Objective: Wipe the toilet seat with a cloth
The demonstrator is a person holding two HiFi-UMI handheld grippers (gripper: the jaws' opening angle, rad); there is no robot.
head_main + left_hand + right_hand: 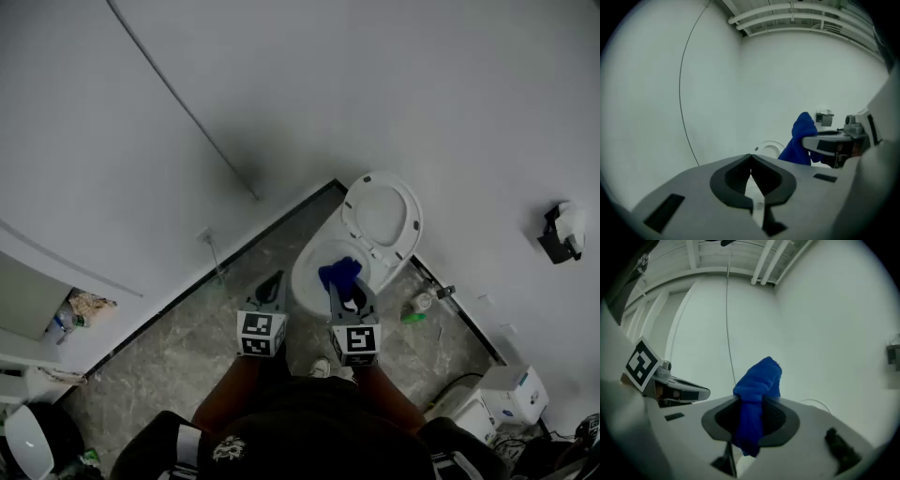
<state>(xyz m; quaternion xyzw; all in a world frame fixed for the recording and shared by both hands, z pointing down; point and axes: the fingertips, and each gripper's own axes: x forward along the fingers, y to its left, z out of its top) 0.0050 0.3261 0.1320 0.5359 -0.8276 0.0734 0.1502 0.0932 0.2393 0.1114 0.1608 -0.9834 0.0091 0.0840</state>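
Right hand-held gripper pinching one blue cloth, one toilet

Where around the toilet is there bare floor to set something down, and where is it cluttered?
Bare floor lies left of the toilet, running along the dark skirting. Right of the toilet is crowded: a green bottle, a small container beside it, and a white unit against the wall.
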